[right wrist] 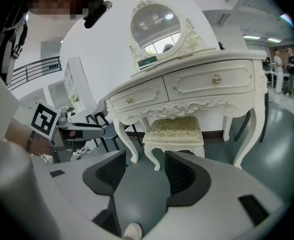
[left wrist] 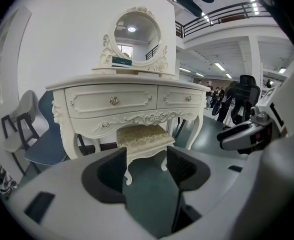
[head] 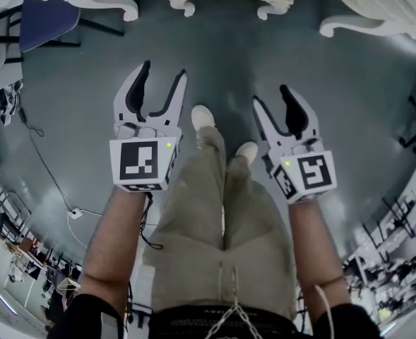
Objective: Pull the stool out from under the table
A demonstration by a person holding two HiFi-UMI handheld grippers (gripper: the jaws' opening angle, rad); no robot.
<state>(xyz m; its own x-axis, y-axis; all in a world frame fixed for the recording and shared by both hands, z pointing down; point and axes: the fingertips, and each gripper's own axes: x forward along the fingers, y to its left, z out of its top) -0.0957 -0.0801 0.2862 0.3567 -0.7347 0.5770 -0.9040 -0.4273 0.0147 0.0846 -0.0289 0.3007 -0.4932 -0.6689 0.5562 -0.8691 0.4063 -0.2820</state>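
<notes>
Left gripper (head: 164, 70): it is hanging released, its jaws spread wide with only bare floor (head: 229, 55) showing between them.
Right gripper (head: 271, 95): it is likewise hanging unclenched and is gripping nothing, level with the left gripper and well apart from it.
Stool (left wrist: 143, 136): it is standing straight ahead of both grippers and well apart from them. Its cushioned seat is sitting tucked under the table's apron, between the front legs.
Table (left wrist: 112, 101): it is standing beyond the grippers, behind and over the stool, with an oval mirror (left wrist: 137, 33) on top of it.
Person: the person is standing back from the furniture, with both shoes (head: 202, 116) showing on the floor between the two grippers.
Done so far: judging by how things lie, nothing of the pull itself; neither gripper is touching the stool, which is sitting fully under the table.
Left to do: probably closing the gap, bringing the grippers down onto the seat's edge or frame, clamping on, and drawing the stool back toward the person until it is clearing the table.
</notes>
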